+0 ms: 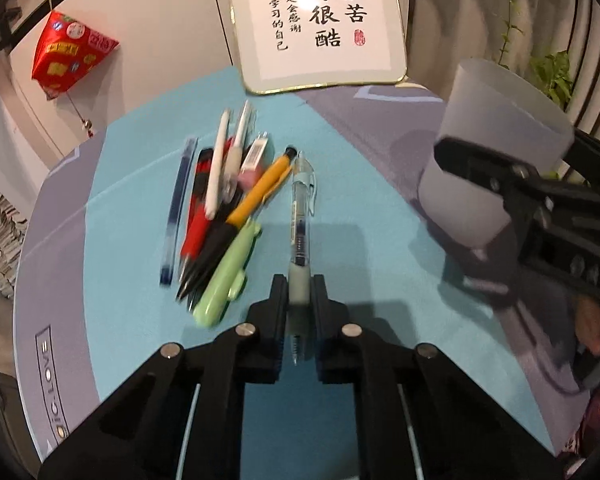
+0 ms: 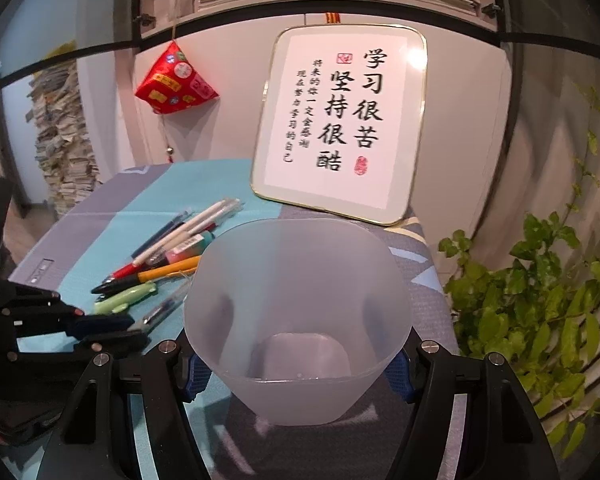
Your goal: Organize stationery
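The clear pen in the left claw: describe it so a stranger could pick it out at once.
On the blue table mat, right of the pen pile, one clear pen lies alone, its grey grip end pinched in the left claw. Unlike its coloured neighbours, its barrel is see-through, with a clear clip.

Pen pile (image 1: 216, 216) left of cup (image 1: 496, 160) (tilted); frame (image 1: 320, 24) behind, on table (image 1: 360, 208).

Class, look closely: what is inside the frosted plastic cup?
The frosted plastic cup shows only its bare bottom through the open top; no pens inside yet. Nothing in it is hidden.
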`<state>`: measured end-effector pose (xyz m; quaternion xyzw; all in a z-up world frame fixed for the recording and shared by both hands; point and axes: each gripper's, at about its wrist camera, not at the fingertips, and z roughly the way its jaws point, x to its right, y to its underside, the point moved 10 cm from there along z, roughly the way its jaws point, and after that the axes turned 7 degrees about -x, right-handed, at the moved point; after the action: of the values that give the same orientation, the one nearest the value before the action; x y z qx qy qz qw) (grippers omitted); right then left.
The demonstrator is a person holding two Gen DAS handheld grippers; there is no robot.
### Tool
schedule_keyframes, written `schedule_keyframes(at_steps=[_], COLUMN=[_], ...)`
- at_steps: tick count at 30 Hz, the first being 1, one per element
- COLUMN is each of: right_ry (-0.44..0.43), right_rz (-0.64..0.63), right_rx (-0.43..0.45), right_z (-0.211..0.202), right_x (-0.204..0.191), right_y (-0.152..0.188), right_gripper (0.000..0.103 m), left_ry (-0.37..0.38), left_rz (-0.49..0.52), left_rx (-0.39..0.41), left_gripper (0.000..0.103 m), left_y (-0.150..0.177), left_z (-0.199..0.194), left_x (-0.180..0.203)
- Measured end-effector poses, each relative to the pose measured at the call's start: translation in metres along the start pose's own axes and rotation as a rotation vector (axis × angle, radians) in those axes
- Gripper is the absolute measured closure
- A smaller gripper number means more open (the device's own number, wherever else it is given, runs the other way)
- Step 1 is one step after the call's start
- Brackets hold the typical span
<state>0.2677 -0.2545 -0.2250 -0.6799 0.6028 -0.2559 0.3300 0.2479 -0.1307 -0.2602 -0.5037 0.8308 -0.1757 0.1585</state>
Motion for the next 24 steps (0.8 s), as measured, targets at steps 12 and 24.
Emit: schedule_keyframes(at_steps=[12, 24], right_ry=[-0.110, -0.147], right_rz=[-0.153, -0.103], right_rx=[-0.005, 0.000], right_z=[-0.001, -0.013], right_x=[-0.041, -0.027], right_y=[0.005, 0.013], right_gripper=[0.032, 0.033], left_ry=[0.079, 0.012], left_rz=[-0.015, 0.082], left_rx=[-0.013, 0.017], left_gripper=[0.080, 0.053], left_y=[0.048, -0.005], left_z=[-0.033, -0.006], left_x=[-0.009, 0.009])
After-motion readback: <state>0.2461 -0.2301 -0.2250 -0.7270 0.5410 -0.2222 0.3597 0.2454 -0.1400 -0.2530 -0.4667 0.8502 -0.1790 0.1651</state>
